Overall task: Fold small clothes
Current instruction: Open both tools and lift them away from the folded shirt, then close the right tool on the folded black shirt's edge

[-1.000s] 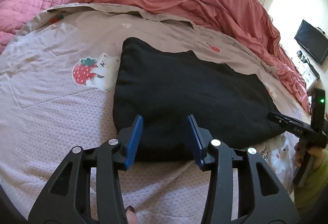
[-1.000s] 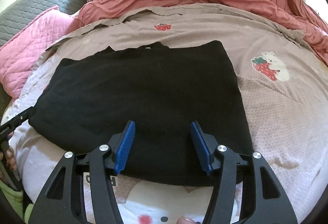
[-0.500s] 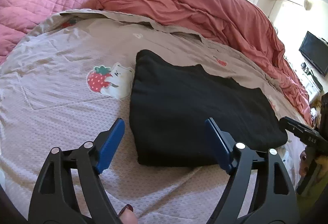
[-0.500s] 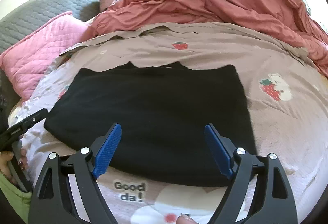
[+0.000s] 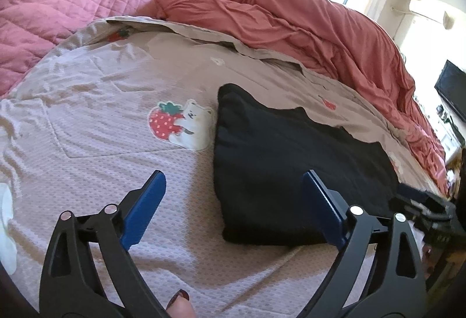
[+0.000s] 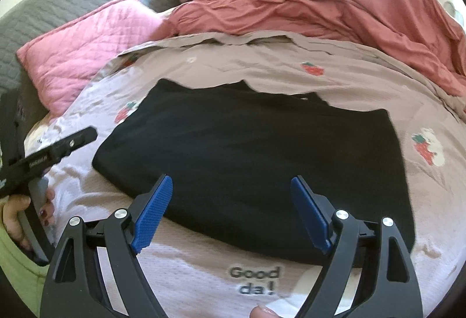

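A black folded garment [image 5: 291, 161] lies flat on the pale printed bed cover [image 5: 102, 129]; the right wrist view has it [image 6: 256, 149] spread wide across the middle. My left gripper [image 5: 233, 207] hovers over the garment's near left corner, its blue jaws still opening and holding nothing. My right gripper [image 6: 230, 207] is open above the garment's near edge, pads clear of the cloth. The left gripper [image 6: 49, 155] also shows at the left edge of the right wrist view, held by a hand [image 6: 17, 210].
A rumpled red duvet [image 5: 305, 27] is heaped along the far side of the bed. A pink quilted blanket [image 5: 58, 9] and grey headboard cushion [image 6: 58, 3] lie far left. A dark TV screen [image 5: 453, 94] stands at the right. A strawberry-bear print [image 5: 180, 126] marks the cover beside the garment.
Both grippers let go of the garment's near edge and opened wide. Both pulled back and rose a little, the left one drifting left. The garment stays flat.
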`<state>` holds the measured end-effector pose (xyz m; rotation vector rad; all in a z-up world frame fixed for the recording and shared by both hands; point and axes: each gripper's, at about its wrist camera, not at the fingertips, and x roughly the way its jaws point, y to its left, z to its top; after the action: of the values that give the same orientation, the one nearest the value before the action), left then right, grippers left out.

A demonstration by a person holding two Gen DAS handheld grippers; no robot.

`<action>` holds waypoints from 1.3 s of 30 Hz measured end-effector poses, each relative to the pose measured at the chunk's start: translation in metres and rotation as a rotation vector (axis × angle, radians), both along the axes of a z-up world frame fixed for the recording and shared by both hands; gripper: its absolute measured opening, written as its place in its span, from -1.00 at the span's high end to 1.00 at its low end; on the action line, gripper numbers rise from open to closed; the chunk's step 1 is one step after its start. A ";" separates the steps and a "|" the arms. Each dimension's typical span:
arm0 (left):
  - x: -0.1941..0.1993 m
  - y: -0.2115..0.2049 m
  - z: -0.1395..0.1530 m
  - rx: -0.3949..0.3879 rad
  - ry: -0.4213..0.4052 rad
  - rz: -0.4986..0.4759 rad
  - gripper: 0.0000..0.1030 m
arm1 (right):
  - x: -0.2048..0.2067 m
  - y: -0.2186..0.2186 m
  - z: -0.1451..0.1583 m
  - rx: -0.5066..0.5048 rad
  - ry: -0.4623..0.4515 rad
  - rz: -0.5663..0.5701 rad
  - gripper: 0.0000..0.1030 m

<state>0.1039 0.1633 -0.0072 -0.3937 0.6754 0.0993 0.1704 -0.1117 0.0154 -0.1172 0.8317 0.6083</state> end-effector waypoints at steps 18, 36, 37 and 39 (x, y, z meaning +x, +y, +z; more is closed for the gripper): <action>-0.009 0.055 -0.005 -0.089 0.026 0.172 -0.75 | -0.030 0.103 -0.015 -0.080 -0.054 0.227 -0.60; 0.012 0.083 -0.031 -0.304 0.089 0.192 -0.75 | -0.051 0.180 -0.063 -0.415 -0.390 0.345 -0.42; 0.014 0.083 -0.033 -0.312 0.095 0.192 -0.75 | -0.050 0.179 -0.062 -0.405 -0.399 0.342 -0.25; 0.019 0.082 -0.034 -0.310 0.106 0.192 -0.75 | -0.047 0.177 -0.059 -0.378 -0.407 0.337 0.11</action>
<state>0.1229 0.2453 -0.0407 -0.7561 0.7588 0.1999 0.1235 0.0651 -0.0433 -0.7142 0.5228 0.7053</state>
